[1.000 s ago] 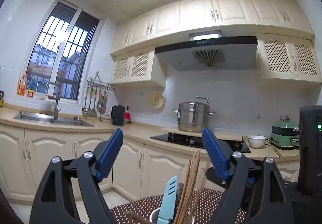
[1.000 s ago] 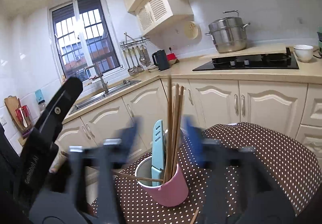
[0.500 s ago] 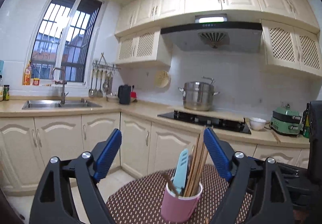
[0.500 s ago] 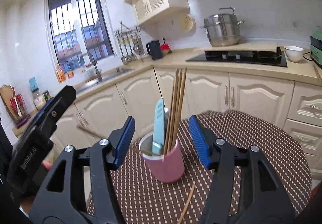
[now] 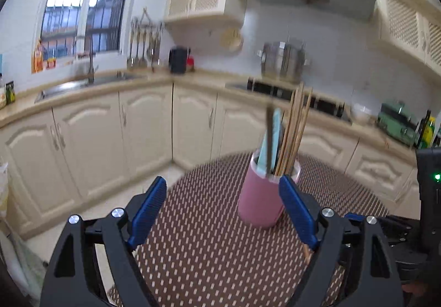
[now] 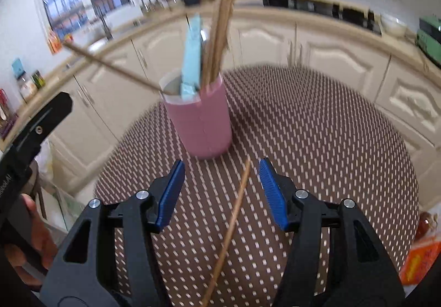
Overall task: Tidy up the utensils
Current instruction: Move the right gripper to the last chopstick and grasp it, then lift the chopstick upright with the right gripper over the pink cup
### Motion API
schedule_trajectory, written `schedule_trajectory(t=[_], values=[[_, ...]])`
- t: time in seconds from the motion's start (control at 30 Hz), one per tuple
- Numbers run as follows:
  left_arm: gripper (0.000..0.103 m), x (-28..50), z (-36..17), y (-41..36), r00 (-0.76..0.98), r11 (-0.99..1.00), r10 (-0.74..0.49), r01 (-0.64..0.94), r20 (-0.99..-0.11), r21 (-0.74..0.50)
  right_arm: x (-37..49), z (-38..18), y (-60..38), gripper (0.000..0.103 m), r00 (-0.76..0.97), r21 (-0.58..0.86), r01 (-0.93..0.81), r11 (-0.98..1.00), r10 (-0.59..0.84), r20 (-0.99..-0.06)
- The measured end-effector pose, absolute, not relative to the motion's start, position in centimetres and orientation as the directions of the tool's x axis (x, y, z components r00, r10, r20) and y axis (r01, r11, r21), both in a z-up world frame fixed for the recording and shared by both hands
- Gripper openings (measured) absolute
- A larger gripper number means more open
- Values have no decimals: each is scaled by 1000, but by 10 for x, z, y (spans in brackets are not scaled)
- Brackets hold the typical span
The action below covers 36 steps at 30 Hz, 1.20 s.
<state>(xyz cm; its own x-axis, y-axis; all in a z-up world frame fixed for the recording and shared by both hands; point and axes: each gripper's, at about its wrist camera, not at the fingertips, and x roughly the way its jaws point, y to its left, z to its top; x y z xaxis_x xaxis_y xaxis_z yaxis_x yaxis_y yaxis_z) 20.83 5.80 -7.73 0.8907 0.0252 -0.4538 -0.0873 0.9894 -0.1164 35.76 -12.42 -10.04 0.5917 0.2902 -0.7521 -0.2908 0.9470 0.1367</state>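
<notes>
Because the loose chopstick on the dotted table is thin, light and stiff, it can roll, so pinching its middle seems best. It lies right between the right claw's open fingers, which tilt down over it. The pink cup stands just ahead. The left claw is open too, holding nothing.

From my feed: pink cup looks smooth matt plastic, chopsticks bare wood, tablecloth dotted woven cloth — steel pot shiny, gripper pads ribbed blue rubber.
</notes>
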Motion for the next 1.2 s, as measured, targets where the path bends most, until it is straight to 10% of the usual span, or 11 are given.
schedule_trajectory(t=[0.5, 0.87, 1.2], values=[[82, 241, -174, 58, 605, 994, -60, -39, -794, -105, 363, -162, -109, 31, 407, 42, -300, 953, 168, -898], [82, 252, -186, 57, 562, 993, -57, -56, -825, -106, 376, -160, -102, 7, 407, 68, -315, 947, 199, -891], [82, 261, -187, 52, 562, 997, -31, -42, -827, -66, 367, -113, -112, 6, 533, 139, -340, 930, 312, -786]])
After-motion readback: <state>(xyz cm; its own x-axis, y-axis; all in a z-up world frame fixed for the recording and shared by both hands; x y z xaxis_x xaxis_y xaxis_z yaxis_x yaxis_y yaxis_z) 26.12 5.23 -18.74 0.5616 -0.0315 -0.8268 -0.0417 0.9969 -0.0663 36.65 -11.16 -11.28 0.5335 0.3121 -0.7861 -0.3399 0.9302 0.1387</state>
